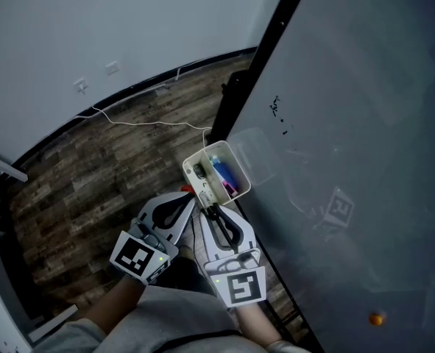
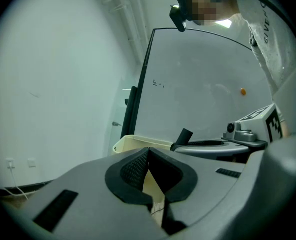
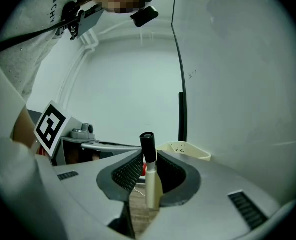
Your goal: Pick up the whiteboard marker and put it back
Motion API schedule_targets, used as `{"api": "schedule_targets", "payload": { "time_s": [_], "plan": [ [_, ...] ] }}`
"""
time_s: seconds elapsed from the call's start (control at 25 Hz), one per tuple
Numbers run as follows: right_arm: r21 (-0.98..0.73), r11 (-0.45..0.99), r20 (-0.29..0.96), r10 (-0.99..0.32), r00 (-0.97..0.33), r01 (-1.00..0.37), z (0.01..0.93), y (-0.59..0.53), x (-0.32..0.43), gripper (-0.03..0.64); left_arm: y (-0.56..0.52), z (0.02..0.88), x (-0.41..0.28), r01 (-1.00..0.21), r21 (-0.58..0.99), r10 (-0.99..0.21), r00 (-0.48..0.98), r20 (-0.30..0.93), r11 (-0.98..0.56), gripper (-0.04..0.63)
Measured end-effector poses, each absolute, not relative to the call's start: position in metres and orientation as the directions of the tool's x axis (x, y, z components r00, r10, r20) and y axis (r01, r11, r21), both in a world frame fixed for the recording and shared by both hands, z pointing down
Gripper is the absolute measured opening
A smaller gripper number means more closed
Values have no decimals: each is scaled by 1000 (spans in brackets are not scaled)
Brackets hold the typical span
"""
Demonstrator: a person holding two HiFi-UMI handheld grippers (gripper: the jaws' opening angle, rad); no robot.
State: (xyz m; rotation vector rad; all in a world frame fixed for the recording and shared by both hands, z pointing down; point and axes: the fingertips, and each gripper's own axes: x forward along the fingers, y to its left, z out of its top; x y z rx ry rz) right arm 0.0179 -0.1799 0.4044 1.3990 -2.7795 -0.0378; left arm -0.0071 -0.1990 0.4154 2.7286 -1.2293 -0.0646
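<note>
Closest to its own camera, the right gripper (image 3: 149, 159) has its jaws narrowed onto the whiteboard marker (image 3: 149, 176). The marker stands upright and seems pinched only near the pad tips, with its black cap above them and its pale lower end hanging free over the wooden floor (image 1: 107, 175). Just to the left, the left gripper (image 2: 148, 151) is closed on nothing. Slightly farther off is the cream holder (image 1: 238, 165), at the left edge of the whiteboard (image 1: 349, 123); it already holds a blue marker (image 1: 221, 169) and a pink marker (image 1: 232, 189). The main risk looks like the shallow grip: any knock could swing the barrel between the pads or let it slip to the floor. The free end could also catch the holder's near rim or land on the markers inside, levering it out of the jaws. Releasing before that end is past the rim would probably drop it outside. A hard push might shift the holder itself, and the idle left gripper sits close enough to get bumped.
</note>
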Motion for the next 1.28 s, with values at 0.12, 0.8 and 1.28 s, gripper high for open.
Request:
{"api": "schedule_targets", "payload": {
  "time_s": [0.12,0.8,1.28],
  "plan": [
    [30,580,23,-814,-580,-814,405,-182,19,91,-202,414,-9,-732,133,-736,676,20,-668,15],
    [-22,548,49,-835,-548,-836,384,-201,28,77,-214,407,-21,-711,137,-717,697,4,-690,15],
    [-20,568,31,-822,-568,-823,360,-205,21,77,-221,399,-27,-702,124,-708,707,0,-701,15]
  ]
}}
